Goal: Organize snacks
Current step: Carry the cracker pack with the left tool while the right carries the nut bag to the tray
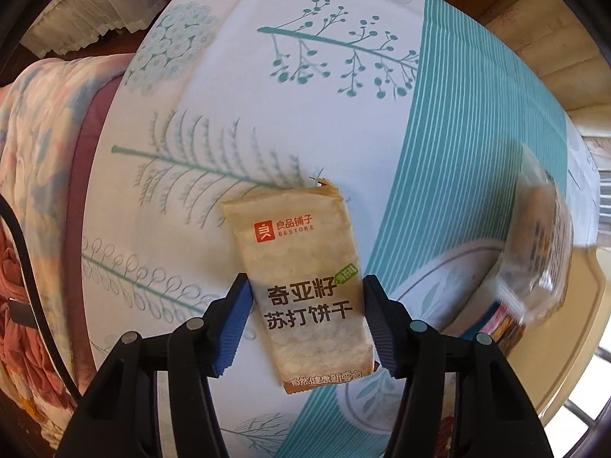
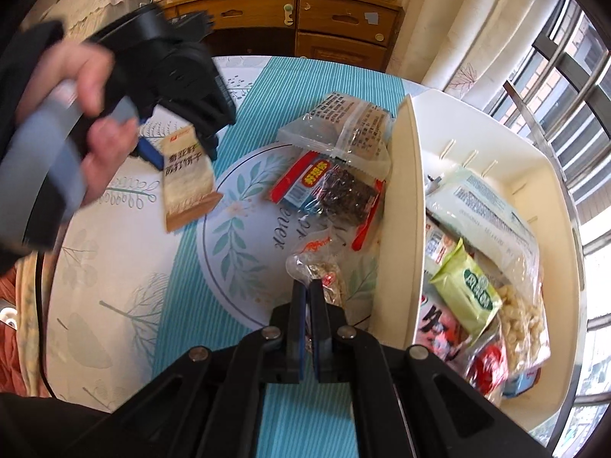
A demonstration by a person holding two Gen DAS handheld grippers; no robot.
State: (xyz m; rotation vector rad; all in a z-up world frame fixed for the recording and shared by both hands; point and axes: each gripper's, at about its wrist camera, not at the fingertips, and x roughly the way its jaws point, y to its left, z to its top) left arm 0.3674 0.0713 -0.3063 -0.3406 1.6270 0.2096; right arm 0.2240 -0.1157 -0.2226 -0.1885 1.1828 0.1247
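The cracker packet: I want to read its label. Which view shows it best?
The left wrist view: the cracker packet fills the centre, sharp and front-on between the left gripper pads. The right wrist view shows it small, blurred and upside down.

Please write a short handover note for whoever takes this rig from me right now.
Left hand-held gripper: clamped on the tan paper-look soda cracker packet, lifted above the teal-and-white tablecloth.
Right hand-held gripper: shut, empty, above the table.
Done: several packets already lie in the cream plastic bin.
Left: bin the cracker packet, then the loose clear and red snack bags beside the bin.
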